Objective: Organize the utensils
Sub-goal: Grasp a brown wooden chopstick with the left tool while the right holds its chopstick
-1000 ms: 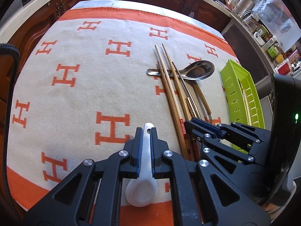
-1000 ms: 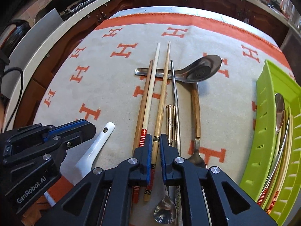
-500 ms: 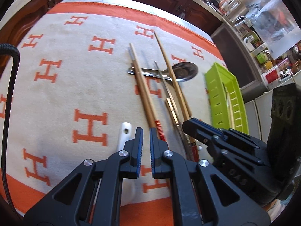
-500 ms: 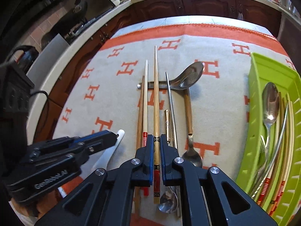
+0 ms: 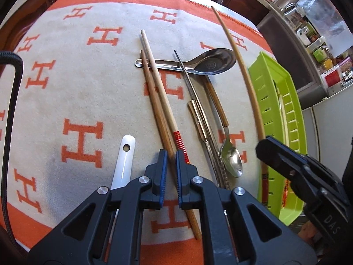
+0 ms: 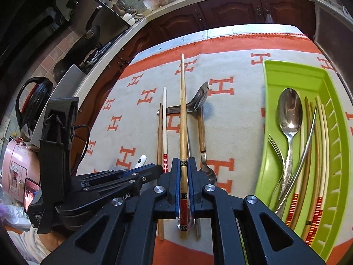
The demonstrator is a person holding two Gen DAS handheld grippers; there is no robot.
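My left gripper [image 5: 171,161] hovers low over two wooden chopsticks [image 5: 158,92] on the H-patterned cloth. Its jaws are opening from a narrow gap; the browner chopstick shows through the gap, lying on the cloth below, not pressed. A white ceramic spoon [image 5: 124,154] lies just to its left. My right gripper [image 6: 183,176] is shut on a pale chopstick [image 6: 182,110] with a black-and-red end, held above the cloth. Beside it in the left wrist view, the same chopstick [image 5: 242,66] arcs next to the green tray [image 5: 264,70]. Several utensils fill the tray [image 6: 286,70].
A steel soup spoon [image 5: 211,63] lies across the chopstick tips. Metal chopsticks with a gold grip [image 5: 198,114] and a small brown-handled spoon [image 5: 230,159] lie between the grippers. Dark cabinets and a crowded counter surround the table; a pink cooker [image 6: 15,170] stands at left.
My left gripper has moved right, from over the white spoon to over the wooden chopsticks. The right gripper has lifted its chopstick off the pile and carried it toward the green tray.
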